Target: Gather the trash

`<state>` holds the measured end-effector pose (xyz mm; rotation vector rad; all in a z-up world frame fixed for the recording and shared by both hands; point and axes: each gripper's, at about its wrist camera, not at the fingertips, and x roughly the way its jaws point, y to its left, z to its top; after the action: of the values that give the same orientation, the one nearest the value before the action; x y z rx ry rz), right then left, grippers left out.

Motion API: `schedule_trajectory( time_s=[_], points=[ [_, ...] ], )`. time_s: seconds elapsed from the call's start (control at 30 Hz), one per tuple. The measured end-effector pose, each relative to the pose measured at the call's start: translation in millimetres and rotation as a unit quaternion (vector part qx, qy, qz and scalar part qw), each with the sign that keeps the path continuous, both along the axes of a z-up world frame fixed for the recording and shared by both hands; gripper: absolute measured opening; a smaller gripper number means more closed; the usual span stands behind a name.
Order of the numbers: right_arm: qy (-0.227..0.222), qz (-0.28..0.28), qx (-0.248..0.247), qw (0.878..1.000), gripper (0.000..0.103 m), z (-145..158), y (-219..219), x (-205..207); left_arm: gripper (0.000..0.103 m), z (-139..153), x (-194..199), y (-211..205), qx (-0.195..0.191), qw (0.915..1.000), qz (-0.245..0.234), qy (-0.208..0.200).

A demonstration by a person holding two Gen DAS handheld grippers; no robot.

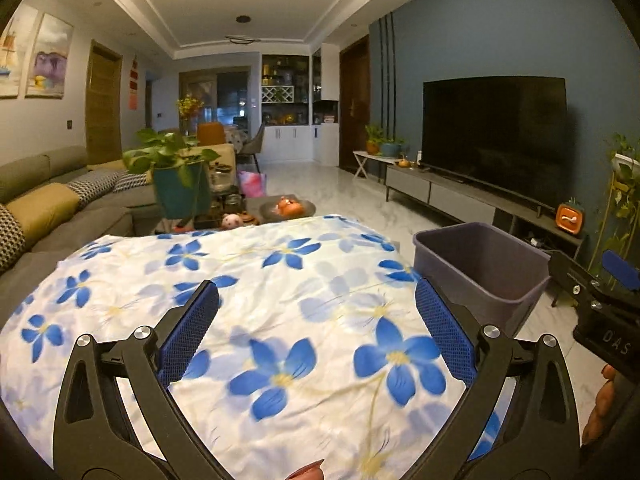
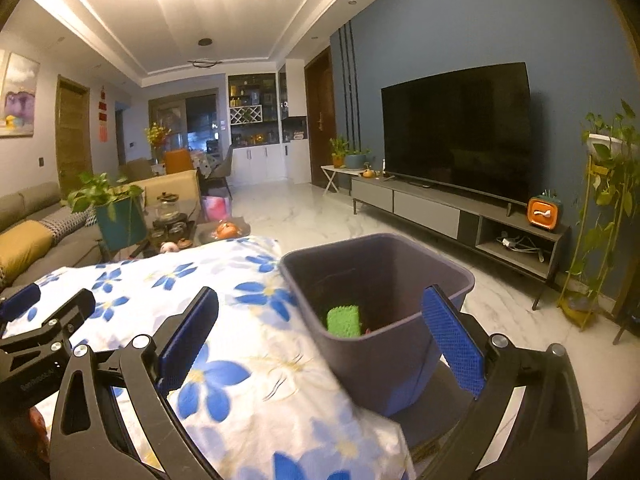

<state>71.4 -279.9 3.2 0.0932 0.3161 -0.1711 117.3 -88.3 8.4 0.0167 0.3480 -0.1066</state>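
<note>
I am standing in a living room where a dark television (image 2: 456, 128) is filling the blue wall and a grey sofa (image 1: 44, 200) is running down the opposite side. In front of me a white cloth with blue flowers (image 1: 256, 304) is covering the work surface. Just beside its edge, on the television side, a grey bin (image 2: 376, 320) is sitting upright, and a green sponge-like piece of trash (image 2: 343, 321) is lying at its bottom with a small red scrap next to it. I am holding my left gripper (image 1: 318, 336) above the cloth, jaws spread wide and gripping nothing. My right gripper (image 2: 320, 344) is hanging over the seam between cloth and bin, likewise released and empty, its right finger crossing the near rim of the bin in my view.
</note>
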Motion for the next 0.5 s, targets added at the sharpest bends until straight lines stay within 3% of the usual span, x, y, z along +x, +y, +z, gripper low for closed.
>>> schedule_trajectory(
  time_s=[0.5],
  points=[
    [-0.013, 0.001, -0.036, 0.999, 0.098, 17.2, 65.3, -61.0, 0.097, 9.5, -59.2, 47.2, -0.021, 0.9996, 0.009, -0.013]
  ],
)
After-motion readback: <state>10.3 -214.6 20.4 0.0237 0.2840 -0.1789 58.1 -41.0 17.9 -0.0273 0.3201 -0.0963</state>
